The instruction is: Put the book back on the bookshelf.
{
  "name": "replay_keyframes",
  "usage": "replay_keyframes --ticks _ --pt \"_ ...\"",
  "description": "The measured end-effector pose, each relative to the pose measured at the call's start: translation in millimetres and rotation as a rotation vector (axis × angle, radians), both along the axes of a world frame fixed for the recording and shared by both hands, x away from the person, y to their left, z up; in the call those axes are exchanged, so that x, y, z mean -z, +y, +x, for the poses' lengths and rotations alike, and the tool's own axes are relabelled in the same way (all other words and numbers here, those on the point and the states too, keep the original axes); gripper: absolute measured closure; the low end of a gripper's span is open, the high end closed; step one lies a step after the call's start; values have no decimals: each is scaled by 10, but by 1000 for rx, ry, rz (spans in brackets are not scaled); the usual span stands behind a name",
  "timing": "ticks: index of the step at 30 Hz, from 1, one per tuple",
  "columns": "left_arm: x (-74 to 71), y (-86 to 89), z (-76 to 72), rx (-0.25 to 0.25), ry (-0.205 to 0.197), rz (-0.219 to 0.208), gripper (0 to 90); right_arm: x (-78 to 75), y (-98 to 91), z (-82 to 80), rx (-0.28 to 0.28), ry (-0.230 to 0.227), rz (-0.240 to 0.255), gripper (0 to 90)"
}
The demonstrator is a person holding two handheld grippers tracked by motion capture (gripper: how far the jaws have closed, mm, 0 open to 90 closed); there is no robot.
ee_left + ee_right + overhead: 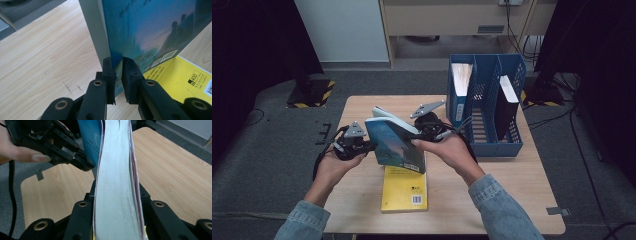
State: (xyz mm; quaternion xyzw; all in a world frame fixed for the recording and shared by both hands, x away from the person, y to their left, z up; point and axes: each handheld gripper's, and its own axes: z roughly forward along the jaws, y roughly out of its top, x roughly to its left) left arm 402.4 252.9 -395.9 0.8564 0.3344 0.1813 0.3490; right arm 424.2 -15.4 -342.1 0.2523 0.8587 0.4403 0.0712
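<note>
Black jaws of my left gripper (pixel 118 75) pinch the blue book's (pixel 394 142) lower cover edge, nearly closed. My right gripper (pixel 117 202) clamps its page block (pixel 117 182), pads hidden behind paper. From the high view I see the book held tilted above the yellow book (pixel 405 190), left of the blue file rack (pixel 487 100). The left gripper view alone shows the barcodes; titles unreadable.

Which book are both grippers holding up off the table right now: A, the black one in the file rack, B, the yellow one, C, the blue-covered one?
C: the blue-covered book is raised between the left gripper and the right gripper, while the yellow book lies flat on the table.
</note>
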Motion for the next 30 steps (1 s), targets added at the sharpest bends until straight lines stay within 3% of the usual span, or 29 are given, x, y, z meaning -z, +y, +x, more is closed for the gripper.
replay_keyframes --ticks 15,18,19,21,22,26,27,28,30 --pt "8 9 -6 -3 3 -10 800 20 37 34 11 5 -13 707" --pt "28 21 -5 -21 -15 -15 759 21 27 46 25 8 -5 721" --pt "41 29 -14 -37 -25 -15 735 21 23 50 24 8 -6 723" --pt "91 71 -68 -91 -47 -29 582 24 27 46 23 5 0 727" --pt "143 106 -117 -109 -52 -39 547 23 27 43 28 8 1 728" --pt "459 269 -307 -186 -37 -57 423 25 13 68 45 30 20 730" --pt "459 269 -307 -186 -37 -57 353 25 13 68 45 30 20 730" --pt "633 340 -360 -237 -36 -31 270 23 8 88 54 39 24 731" --pt "778 390 -361 -250 -1 5 204 19 12 102 65 49 28 732"
